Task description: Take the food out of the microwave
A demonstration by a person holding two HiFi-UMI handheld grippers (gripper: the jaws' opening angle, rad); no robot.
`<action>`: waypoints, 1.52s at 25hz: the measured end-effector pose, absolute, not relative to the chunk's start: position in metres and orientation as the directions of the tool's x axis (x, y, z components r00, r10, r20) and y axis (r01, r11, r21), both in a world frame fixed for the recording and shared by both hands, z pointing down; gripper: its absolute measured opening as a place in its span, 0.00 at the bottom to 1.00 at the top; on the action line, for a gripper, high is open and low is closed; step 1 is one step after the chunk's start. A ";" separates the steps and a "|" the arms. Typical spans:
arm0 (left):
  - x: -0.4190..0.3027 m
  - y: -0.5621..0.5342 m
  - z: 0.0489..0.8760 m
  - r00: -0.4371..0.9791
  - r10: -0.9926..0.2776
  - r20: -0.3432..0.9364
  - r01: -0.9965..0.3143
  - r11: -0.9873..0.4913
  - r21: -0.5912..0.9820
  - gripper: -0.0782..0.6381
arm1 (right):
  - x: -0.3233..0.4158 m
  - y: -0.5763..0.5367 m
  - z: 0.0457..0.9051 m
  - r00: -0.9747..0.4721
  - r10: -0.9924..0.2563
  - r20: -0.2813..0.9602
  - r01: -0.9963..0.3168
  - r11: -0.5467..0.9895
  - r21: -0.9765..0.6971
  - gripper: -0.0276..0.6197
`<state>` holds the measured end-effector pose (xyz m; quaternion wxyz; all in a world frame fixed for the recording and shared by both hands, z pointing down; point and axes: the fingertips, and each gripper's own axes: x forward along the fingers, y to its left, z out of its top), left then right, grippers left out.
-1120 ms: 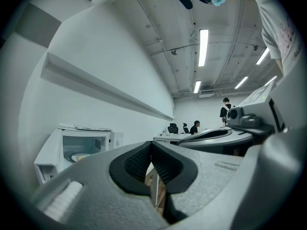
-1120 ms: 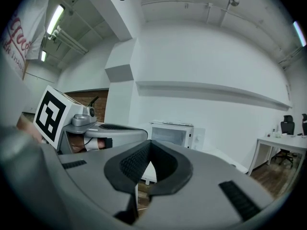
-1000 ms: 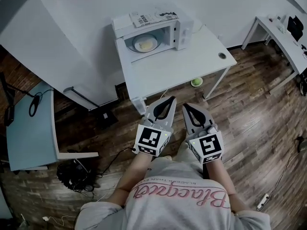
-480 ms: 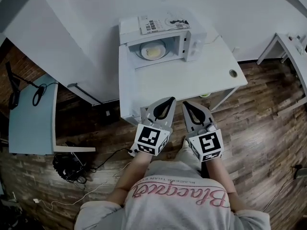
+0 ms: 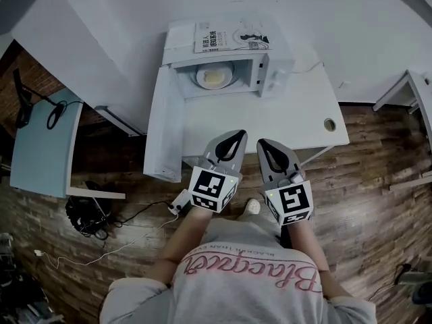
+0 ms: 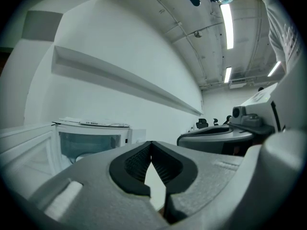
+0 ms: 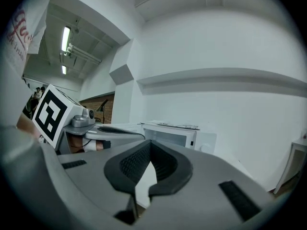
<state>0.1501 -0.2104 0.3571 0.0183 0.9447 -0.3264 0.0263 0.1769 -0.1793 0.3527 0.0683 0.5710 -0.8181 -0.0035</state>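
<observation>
A white microwave [image 5: 223, 52] stands at the back of a white table [image 5: 270, 117], its door [image 5: 164, 130] swung wide open to the left. Inside sits a plate with yellowish food [image 5: 214, 77]. Both grippers hover side by side over the table's near edge, pointing level at the oven. My left gripper [image 5: 237, 136] is shut and empty. My right gripper [image 5: 264, 144] also has its tips together, nothing held. The left gripper view shows the microwave [image 6: 91, 138] ahead at the left with the plate [image 6: 84, 155] pale inside; the right gripper view shows the microwave [image 7: 170, 134] ahead.
A booklet [image 5: 229, 36] lies on top of the microwave. The table has a round cable hole [image 5: 329, 124] at its right. A pale blue desk [image 5: 40, 147] stands at the left, cables and a power strip [image 5: 179, 201] lie on the wooden floor. Another white desk [image 5: 418, 93] is at the right.
The person has walked up to the table: microwave and table now sit closer, and both grippers reach over the table's near edge. The jaws stayed shut.
</observation>
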 end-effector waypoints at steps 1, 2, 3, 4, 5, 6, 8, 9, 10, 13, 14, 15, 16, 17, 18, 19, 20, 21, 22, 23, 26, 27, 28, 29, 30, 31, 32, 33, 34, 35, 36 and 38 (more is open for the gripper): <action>0.157 -0.215 0.356 0.780 -0.623 0.060 -0.625 -0.781 0.017 0.12 | 0.183 -0.183 0.352 -0.352 -0.930 0.108 -0.928 0.362 0.085 0.06; 0.164 -0.219 0.356 0.773 -0.631 0.056 -0.633 -0.774 0.017 0.12 | 0.189 -0.186 0.353 -0.367 -0.924 0.109 -0.922 0.376 0.087 0.06; 0.170 -0.224 0.355 0.766 -0.641 0.052 -0.642 -0.766 0.018 0.12 | 0.194 -0.190 0.353 -0.381 -0.918 0.110 -0.916 0.391 0.090 0.06; 0.175 -0.229 0.355 0.758 -0.650 0.049 -0.651 -0.759 0.018 0.12 | 0.200 -0.194 0.355 -0.396 -0.911 0.113 -0.909 0.406 0.092 0.06; 0.181 -0.234 0.355 0.751 -0.658 0.048 -0.660 -0.751 0.017 0.12 | 0.205 -0.199 0.356 -0.409 -0.905 0.116 -0.903 0.420 0.094 0.06; 0.185 -0.238 0.356 0.745 -0.666 0.049 -0.667 -0.745 0.016 0.12 | 0.209 -0.204 0.357 -0.421 -0.899 0.119 -0.897 0.433 0.095 0.06; 0.193 -0.244 0.358 0.734 -0.677 0.053 -0.678 -0.735 0.015 0.12 | 0.216 -0.212 0.359 -0.443 -0.888 0.126 -0.886 0.455 0.094 0.06; 0.196 -0.246 0.359 0.730 -0.681 0.056 -0.682 -0.731 0.015 0.12 | 0.218 -0.215 0.360 -0.452 -0.883 0.127 -0.881 0.464 0.093 0.06; 0.199 -0.249 0.360 0.726 -0.686 0.057 -0.687 -0.726 0.015 0.12 | 0.220 -0.219 0.361 -0.460 -0.879 0.127 -0.877 0.472 0.091 0.06; 0.201 -0.257 0.361 0.711 -0.701 0.056 -0.702 -0.712 0.022 0.12 | 0.224 -0.229 0.363 -0.483 -0.867 0.123 -0.865 0.494 0.089 0.06; 0.201 -0.259 0.361 0.708 -0.704 0.054 -0.706 -0.708 0.025 0.12 | 0.225 -0.232 0.364 -0.491 -0.862 0.124 -0.860 0.502 0.087 0.06; 0.200 -0.261 0.361 0.705 -0.708 0.051 -0.709 -0.704 0.030 0.12 | 0.225 -0.235 0.366 -0.498 -0.858 0.126 -0.856 0.510 0.083 0.06; 0.198 -0.263 0.361 0.699 -0.713 0.048 -0.715 -0.698 0.039 0.12 | 0.224 -0.239 0.368 -0.506 -0.853 0.129 -0.852 0.517 0.079 0.06; 0.195 -0.266 0.362 0.693 -0.720 0.047 -0.721 -0.691 0.050 0.12 | 0.222 -0.243 0.370 -0.514 -0.848 0.132 -0.848 0.525 0.073 0.06; 0.192 -0.269 0.364 0.686 -0.726 0.048 -0.727 -0.684 0.064 0.12 | 0.219 -0.246 0.372 -0.523 -0.842 0.135 -0.843 0.534 0.067 0.06; 0.188 -0.272 0.367 0.681 -0.730 0.052 -0.732 -0.677 0.078 0.12 | 0.216 -0.249 0.374 -0.532 -0.835 0.139 -0.837 0.543 0.063 0.06; 0.185 -0.276 0.370 0.676 -0.734 0.058 -0.736 -0.671 0.088 0.12 | 0.213 -0.252 0.376 -0.541 -0.829 0.143 -0.831 0.553 0.060 0.06; 0.182 -0.280 0.373 0.671 -0.739 0.066 -0.741 -0.664 0.096 0.12 | 0.210 -0.255 0.378 -0.549 -0.823 0.147 -0.825 0.562 0.058 0.06; 0.180 -0.285 0.376 0.664 -0.744 0.075 -0.747 -0.657 0.102 0.12 | 0.208 -0.259 0.380 -0.556 -0.817 0.151 -0.820 0.569 0.058 0.06; 0.178 -0.290 0.379 0.657 -0.749 0.083 -0.753 -0.650 0.104 0.12 | 0.206 -0.264 0.382 -0.561 -0.813 0.154 -0.817 0.574 0.058 0.06; 0.175 -0.307 0.388 0.643 -0.759 0.097 -0.765 -0.633 0.117 0.12 | 0.204 -0.278 0.388 -0.567 -0.807 0.166 -0.811 0.582 0.057 0.06; 0.174 -0.313 0.391 0.640 -0.761 0.102 -0.768 -0.628 0.126 0.12 | 0.204 -0.284 0.389 -0.568 -0.805 0.171 -0.810 0.584 0.056 0.06; 0.174 -0.319 0.395 0.637 -0.763 0.110 -0.770 -0.623 0.139 0.13 | 0.204 -0.290 0.391 -0.569 -0.803 0.176 -0.809 0.585 0.056 0.06; 0.173 -0.326 0.399 0.634 -0.764 0.122 -0.772 -0.616 0.154 0.18 | 0.204 -0.296 0.393 -0.570 -0.801 0.182 -0.808 0.587 0.056 0.06; 0.172 -0.333 0.404 0.629 -0.765 0.135 -0.776 -0.608 0.170 0.26 | 0.204 -0.302 0.394 -0.570 -0.800 0.188 -0.807 0.588 0.055 0.06; 0.170 -0.340 0.409 0.623 -0.768 0.148 -0.781 -0.597 0.187 0.30 | 0.204 -0.308 0.397 -0.570 -0.798 0.194 -0.806 0.589 0.052 0.06; 0.167 -0.347 0.414 0.614 -0.773 0.158 -0.786 -0.583 0.205 0.33 | 0.203 -0.313 0.399 -0.570 -0.796 0.201 -0.806 0.589 0.048 0.06; 0.164 -0.355 0.419 0.606 -0.779 0.164 -0.791 -0.568 0.225 0.34 | 0.203 -0.319 0.401 -0.571 -0.795 0.207 -0.806 0.590 0.043 0.06; 0.160 -0.362 0.423 0.598 -0.784 0.166 -0.795 -0.554 0.247 0.34 | 0.201 -0.325 0.404 -0.572 -0.793 0.212 -0.806 0.591 0.037 0.06; 0.156 -0.369 0.428 0.591 -0.789 0.168 -0.797 -0.540 0.270 0.34 | 0.199 -0.331 0.406 -0.574 -0.789 0.217 -0.804 0.594 0.032 0.06; 0.152 -0.376 0.433 0.585 -0.793 0.172 -0.798 -0.525 0.295 0.34 | 0.197 -0.336 0.408 -0.577 -0.786 0.224 -0.802 0.597 0.029 0.06; 0.146 -0.390 0.445 0.576 -0.795 0.189 -0.796 -0.493 0.352 0.34 | 0.193 -0.347 0.415 -0.583 -0.776 0.241 -0.796 0.605 0.024 0.06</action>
